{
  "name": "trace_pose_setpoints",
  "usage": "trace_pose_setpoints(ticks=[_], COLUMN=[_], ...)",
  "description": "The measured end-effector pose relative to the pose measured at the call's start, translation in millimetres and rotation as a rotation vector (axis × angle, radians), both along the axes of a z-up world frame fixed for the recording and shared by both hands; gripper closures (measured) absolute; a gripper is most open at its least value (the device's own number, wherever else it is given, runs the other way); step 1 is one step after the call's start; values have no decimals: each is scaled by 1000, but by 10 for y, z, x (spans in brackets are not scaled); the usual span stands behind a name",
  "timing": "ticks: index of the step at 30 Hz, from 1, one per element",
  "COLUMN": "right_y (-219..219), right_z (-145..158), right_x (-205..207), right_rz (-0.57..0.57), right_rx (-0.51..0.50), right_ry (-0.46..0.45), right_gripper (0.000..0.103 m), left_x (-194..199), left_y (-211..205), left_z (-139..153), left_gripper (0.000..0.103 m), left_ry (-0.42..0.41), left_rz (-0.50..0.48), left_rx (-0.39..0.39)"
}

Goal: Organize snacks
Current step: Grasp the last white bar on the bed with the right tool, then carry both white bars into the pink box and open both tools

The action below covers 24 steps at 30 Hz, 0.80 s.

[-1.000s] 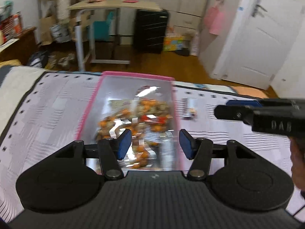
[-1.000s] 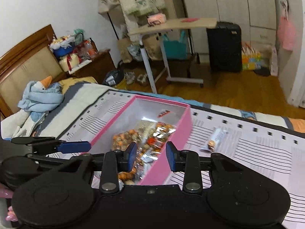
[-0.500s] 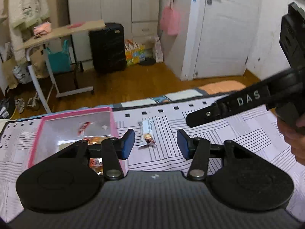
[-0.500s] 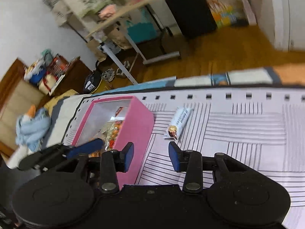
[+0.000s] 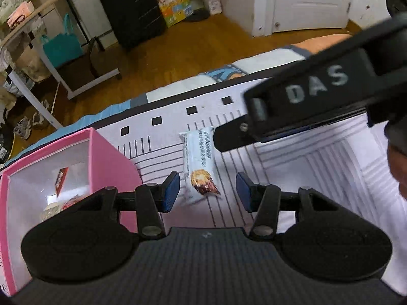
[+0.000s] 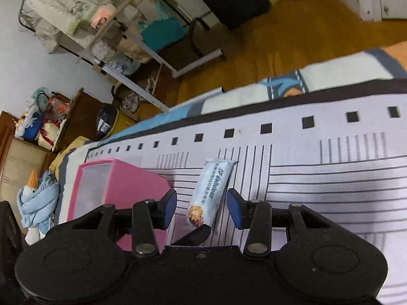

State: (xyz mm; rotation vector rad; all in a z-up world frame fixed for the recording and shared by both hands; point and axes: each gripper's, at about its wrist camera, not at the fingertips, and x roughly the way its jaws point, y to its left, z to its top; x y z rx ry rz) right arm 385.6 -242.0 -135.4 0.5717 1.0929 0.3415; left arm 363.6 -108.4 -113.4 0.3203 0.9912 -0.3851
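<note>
1. In the left wrist view, the left tongs (image 5: 207, 190) sit low in the centre of the frame, their blue pads spread with nothing pinched between them.
2. A pale blue snack bar (image 5: 199, 164) lies flat on the striped sheet (image 5: 318, 172) of the bed, in the middle of that frame. Its lower end, printed with a golden biscuit picture, shows in the gap between the pads, which stand clear of it on both sides.
3. The right tongs (image 5: 300, 106), a black bar lettered in white, cross the upper right of the left wrist view. Their tip reaches over the upper right corner of the snack bar; whether it touches the wrapper cannot be told.
4. A pink box (image 5: 101, 162) stands on the sheet at the left of the frame, just beside the snack bar. Its white inside holds several small packets (image 5: 61, 180).
5. In the right wrist view, the right tongs (image 6: 202, 208) are spread and opening, with nothing pinched. The snack bar (image 6: 211, 193) lies between and beyond the pads, in the lower centre of the frame.
6. The pink box (image 6: 122, 185) shows at the lower left of that frame, beside the snack bar. A black fingertip of the left tongs (image 6: 193, 235) overlaps the bar's lower end.
7. A black suitcase (image 5: 132, 10) stands on the wooden floor (image 5: 178, 53) at the top of the left wrist view.
</note>
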Motion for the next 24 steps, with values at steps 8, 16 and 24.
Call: trace_pose_setpoints(ticks=[8, 16, 24], right_y=[112, 246, 212], right_z=[-355, -498, -440], right_x=[119, 61, -298], right_rz=[-1, 14, -6], right_rx=[68, 42, 54], right_ry=[23, 22, 5], right_gripper=[54, 65, 74], left_x=[209, 266, 77], left_y=[-2, 36, 120], left_z=[-227, -374, -303], left_gripper=[63, 77, 77], left_ry=[64, 148, 203], left_rz=[42, 83, 62], left_rx=[0, 9, -46])
